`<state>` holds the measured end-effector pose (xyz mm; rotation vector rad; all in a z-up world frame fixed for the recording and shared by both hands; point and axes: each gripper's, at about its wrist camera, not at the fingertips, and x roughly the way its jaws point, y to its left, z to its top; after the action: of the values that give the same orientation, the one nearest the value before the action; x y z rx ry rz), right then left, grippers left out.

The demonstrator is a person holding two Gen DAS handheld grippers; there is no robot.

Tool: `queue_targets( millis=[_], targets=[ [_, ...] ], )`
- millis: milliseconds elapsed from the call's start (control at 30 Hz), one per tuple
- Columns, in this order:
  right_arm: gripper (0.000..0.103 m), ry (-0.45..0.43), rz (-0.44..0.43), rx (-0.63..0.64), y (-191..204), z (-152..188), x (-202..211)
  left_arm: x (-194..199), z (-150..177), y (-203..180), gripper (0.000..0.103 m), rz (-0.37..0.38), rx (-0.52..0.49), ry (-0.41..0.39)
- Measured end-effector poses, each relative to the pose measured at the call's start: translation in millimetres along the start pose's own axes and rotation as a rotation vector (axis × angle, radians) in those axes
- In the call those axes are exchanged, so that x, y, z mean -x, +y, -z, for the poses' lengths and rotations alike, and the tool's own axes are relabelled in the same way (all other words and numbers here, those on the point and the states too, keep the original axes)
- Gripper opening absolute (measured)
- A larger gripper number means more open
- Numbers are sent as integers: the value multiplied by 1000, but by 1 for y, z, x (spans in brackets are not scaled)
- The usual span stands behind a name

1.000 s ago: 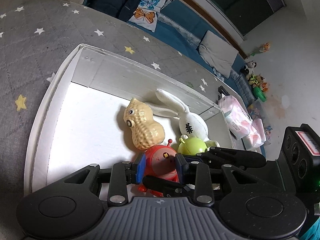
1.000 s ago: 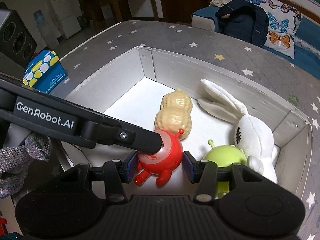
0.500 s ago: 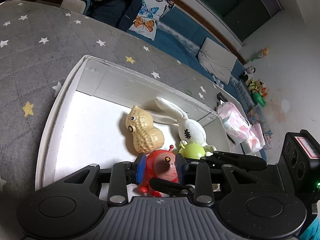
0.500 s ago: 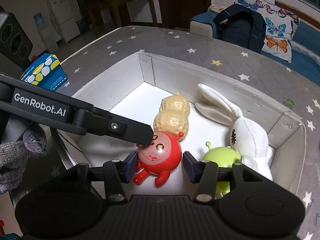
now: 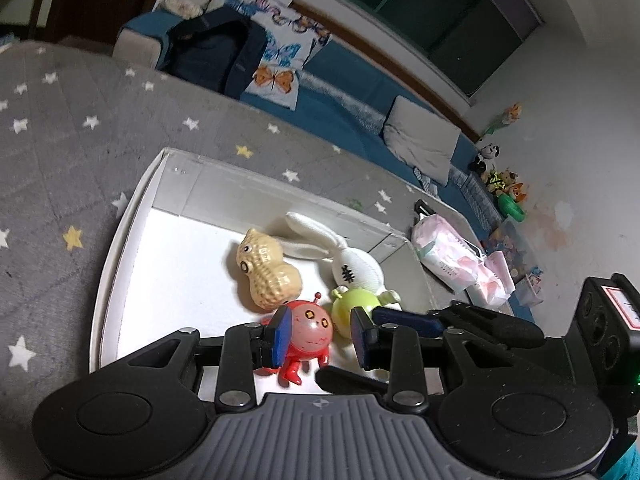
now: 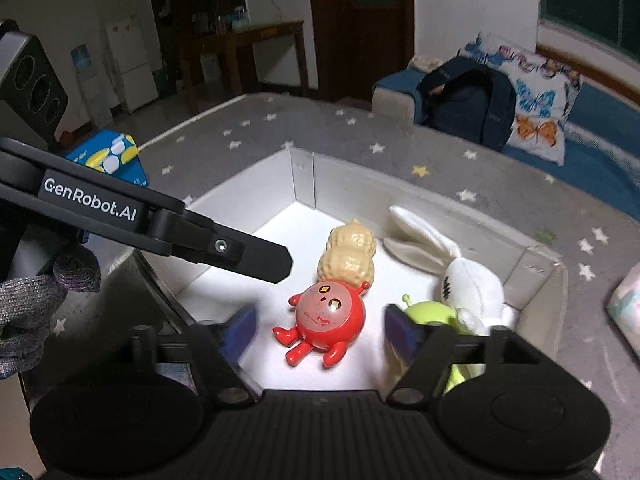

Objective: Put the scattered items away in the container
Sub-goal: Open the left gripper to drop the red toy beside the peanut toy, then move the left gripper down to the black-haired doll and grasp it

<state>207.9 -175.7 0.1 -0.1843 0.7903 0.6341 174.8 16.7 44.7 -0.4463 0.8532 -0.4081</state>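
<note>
A white box [image 5: 132, 216] [image 6: 256, 196] on the grey starred cover holds a red round toy [image 5: 310, 330] [image 6: 330, 316], a peanut toy [image 5: 266, 272] [image 6: 348, 256], a white rabbit plush [image 5: 352, 268] [image 6: 468, 284] and a green toy [image 5: 354, 304] [image 6: 426, 310]. The red toy lies on the box floor. My left gripper [image 5: 320, 334] is open above it, one finger [image 6: 256, 258] reaching in from the left. My right gripper [image 6: 320, 330] is open wide and raised above the red toy.
A pink tissue pack [image 5: 444, 256] lies right of the box. A blue and yellow carton [image 6: 110, 158] stands on the floor at left. A dark backpack [image 6: 468, 100] and butterfly pillow [image 6: 540, 112] rest on the sofa behind.
Both grippers have opened and let go of the red toy, which now lies on the box floor. Both have drawn up and back from it.
</note>
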Motion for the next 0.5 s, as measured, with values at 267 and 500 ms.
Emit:
queue_targets(
  millis=[267,500],
  targets=[
    [90,-126,36,0,18,21,47,25,26,-21,34,0,-67,-44],
    [103,-209,61,-15,29,50,80,43,57,-28,34,8,-90,-56]
  ],
)
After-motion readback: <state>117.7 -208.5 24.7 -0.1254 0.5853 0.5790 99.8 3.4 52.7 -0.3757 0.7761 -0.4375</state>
